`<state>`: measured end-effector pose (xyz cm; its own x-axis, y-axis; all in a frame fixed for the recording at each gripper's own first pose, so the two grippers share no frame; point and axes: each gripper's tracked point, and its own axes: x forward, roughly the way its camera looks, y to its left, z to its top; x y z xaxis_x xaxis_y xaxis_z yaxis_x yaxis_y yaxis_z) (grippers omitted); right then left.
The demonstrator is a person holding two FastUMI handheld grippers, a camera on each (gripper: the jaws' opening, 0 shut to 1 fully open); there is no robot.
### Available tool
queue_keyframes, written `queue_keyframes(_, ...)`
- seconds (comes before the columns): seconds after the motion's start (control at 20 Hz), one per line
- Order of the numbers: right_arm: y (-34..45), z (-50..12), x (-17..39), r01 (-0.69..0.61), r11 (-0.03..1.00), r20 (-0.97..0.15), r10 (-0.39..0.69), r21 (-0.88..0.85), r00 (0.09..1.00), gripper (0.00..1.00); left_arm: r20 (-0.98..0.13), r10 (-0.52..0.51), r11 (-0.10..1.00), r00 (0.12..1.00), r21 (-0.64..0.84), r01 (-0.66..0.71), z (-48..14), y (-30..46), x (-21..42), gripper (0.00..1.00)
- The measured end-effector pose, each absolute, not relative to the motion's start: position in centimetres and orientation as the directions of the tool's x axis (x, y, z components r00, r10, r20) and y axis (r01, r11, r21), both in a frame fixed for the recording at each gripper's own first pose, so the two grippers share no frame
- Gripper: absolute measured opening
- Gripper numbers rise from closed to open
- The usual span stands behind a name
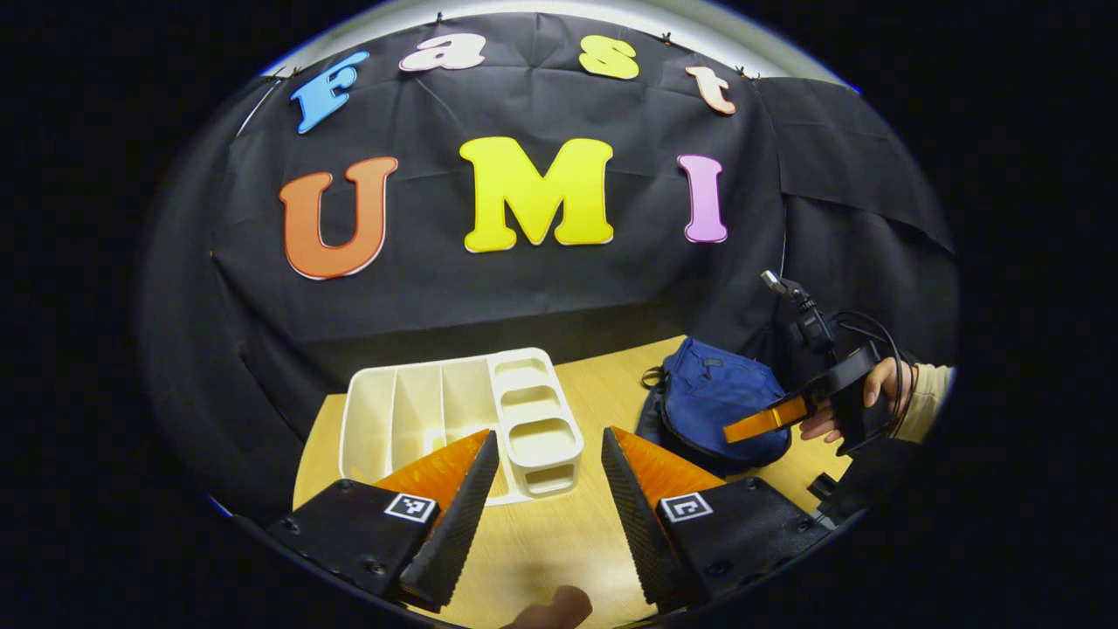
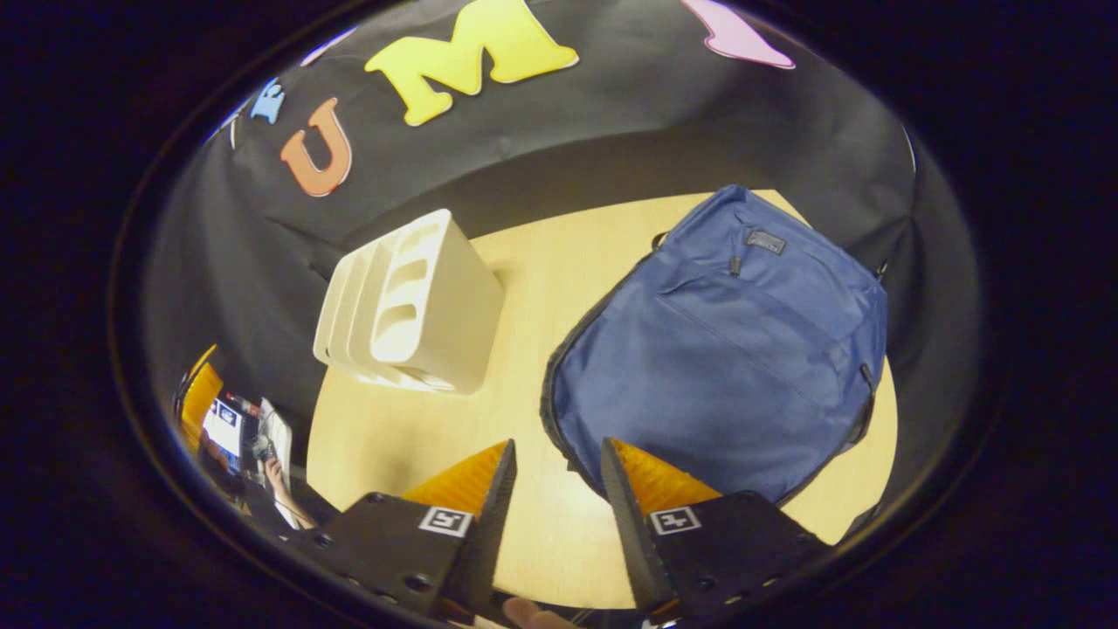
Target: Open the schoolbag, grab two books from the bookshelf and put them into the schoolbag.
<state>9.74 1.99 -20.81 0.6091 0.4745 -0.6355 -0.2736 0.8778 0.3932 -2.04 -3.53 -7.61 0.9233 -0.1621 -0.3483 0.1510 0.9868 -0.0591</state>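
The blue schoolbag (image 2: pixel 725 349) lies flat on the wooden table (image 2: pixel 524 262), front pocket up. My right gripper (image 2: pixel 559 515) hovers open over the bag's near edge, nothing between its fingers. The white bookshelf (image 1: pixel 454 419) stands left of the bag, and the slots facing me look bare. My left gripper (image 1: pixel 550 515) is open just in front of the shelf's right end, holding nothing. In the left gripper view the schoolbag (image 1: pixel 716 397) sits at the right, with the right gripper (image 1: pixel 769 419) held above it by a hand (image 1: pixel 873 393). In the right gripper view the bookshelf (image 2: pixel 410 306) shows from its side.
The table (image 1: pixel 559 542) is small, and the booth's black cloth hangs close behind shelf and bag. The left gripper (image 2: pixel 205 411) shows at the far left edge of the right gripper view. A fingertip (image 1: pixel 559 607) pokes in at the bottom of the left gripper view.
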Motion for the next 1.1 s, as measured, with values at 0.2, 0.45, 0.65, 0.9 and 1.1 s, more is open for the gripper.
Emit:
queue_keyframes(0.2,1.2,-18.0,9.3,-0.339,0.893,-0.604,0.449,0.295,0.659,0.79,-0.305,-0.067,0.996,0.950,0.037,0.082,-4.9,0.3,-1.7,0.80)
queue_keyframes(0.45,0.2,-12.0,8.8,-0.350,0.910,-0.488,0.414,0.221,0.768,0.91,-0.223,0.120,0.992,0.967,0.066,-0.108,-1.3,4.5,-1.1,0.94)
queue_keyframes(0.65,-2.7,-4.5,8.1,-0.264,0.955,-0.283,0.292,0.135,0.914,0.91,-0.200,0.180,0.982,0.963,-0.029,-0.189,1.4,3.9,-1.6,0.99)
queue_keyframes(0.9,-5.1,0.6,4.1,-0.184,0.977,-0.101,0.194,0.106,0.976,0.98,-0.200,0.145,0.978,0.969,-0.118,-0.171,2.3,1.0,-2.1,0.99)
queue_keyframes(1.1,-6.1,3.3,1.4,-0.120,0.992,0.017,0.119,0.043,0.993,0.97,-0.258,0.126,0.969,0.958,-0.175,-0.174,0.6,-0.1,-2.6,0.99)
